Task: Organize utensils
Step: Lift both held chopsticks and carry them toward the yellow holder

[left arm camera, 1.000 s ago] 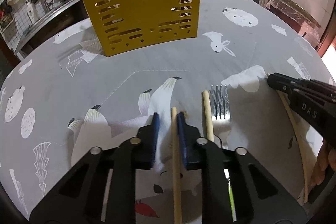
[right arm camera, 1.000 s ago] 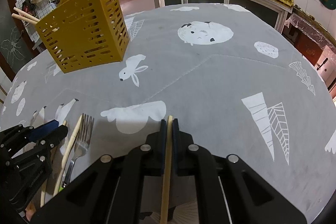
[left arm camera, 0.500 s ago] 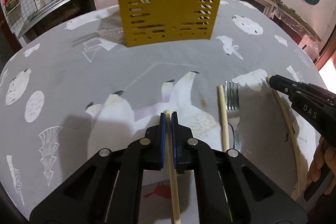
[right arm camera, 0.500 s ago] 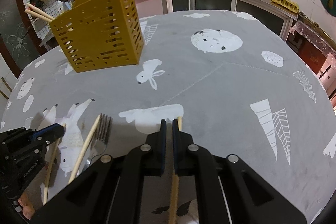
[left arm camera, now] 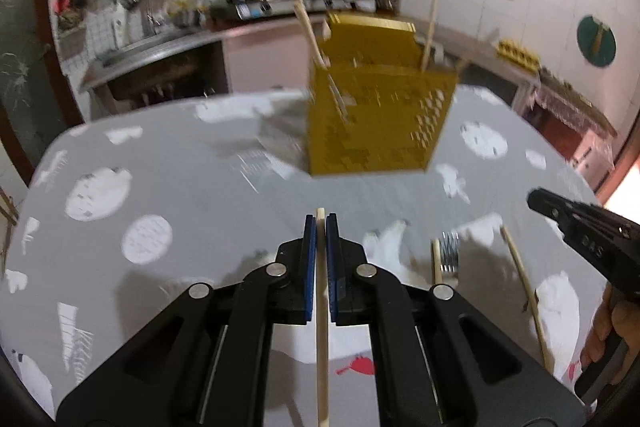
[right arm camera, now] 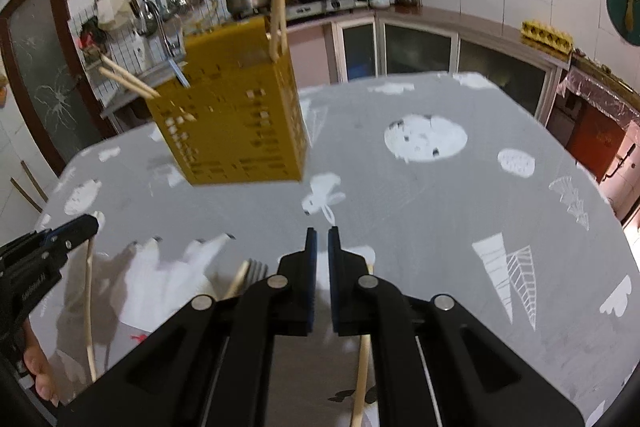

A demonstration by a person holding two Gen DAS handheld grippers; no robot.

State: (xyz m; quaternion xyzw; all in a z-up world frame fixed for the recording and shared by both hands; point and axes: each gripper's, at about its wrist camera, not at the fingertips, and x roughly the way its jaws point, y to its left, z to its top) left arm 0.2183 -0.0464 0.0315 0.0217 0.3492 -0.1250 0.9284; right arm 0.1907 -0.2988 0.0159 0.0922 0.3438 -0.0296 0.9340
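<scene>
The left claw (left arm camera: 320, 221) is clamped on a chopstick (left arm camera: 321, 347) that runs back between its blue pads, tip poking just past them, raised above the desk (left arm camera: 180, 179). The right claw (right arm camera: 322, 233) shows a narrow gap at its tips; a second chopstick (right arm camera: 362, 379) passes under its right finger, and whether it is gripped is unclear. A yellow caddy (right arm camera: 236, 131), slotted and already holding several sticks, stands on the desk ahead of both claws. Between the claws a fork (left arm camera: 449, 253) and another stick (left arm camera: 437, 261) lie side by side on the grey cloth.
</scene>
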